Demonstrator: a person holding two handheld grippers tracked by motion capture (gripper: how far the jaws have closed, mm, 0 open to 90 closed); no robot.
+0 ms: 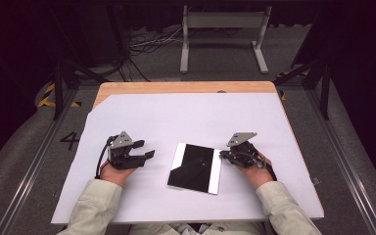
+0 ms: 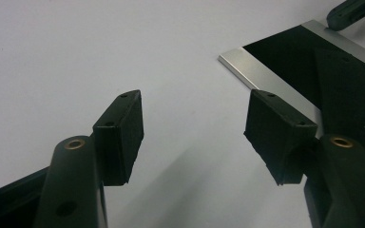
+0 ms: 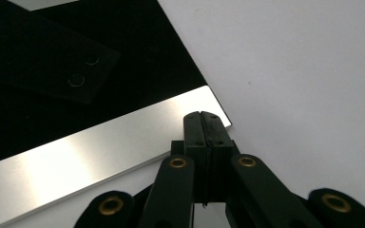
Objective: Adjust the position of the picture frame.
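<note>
A flat black glossy panel (image 1: 196, 167) with silver bands along two sides lies on the white sheet (image 1: 186, 117), slightly turned. My left gripper (image 1: 147, 149) sits to the panel's left, a short gap away. Its jaws are open with nothing between them (image 2: 195, 133), and the panel's near silver edge (image 2: 271, 80) lies just beyond one pad. My right gripper (image 1: 223, 154) is at the panel's right side with both jaws pressed together. Its tips (image 3: 203, 118) are over the corner of the silver band (image 3: 100, 147). Whether they touch it I cannot tell.
The white sheet covers most of a wooden table (image 1: 186, 87), whose bare strip shows at the far edge. A metal stand (image 1: 223, 34) and cables sit on the floor beyond. The person's sleeves (image 1: 95, 205) come in from the bottom.
</note>
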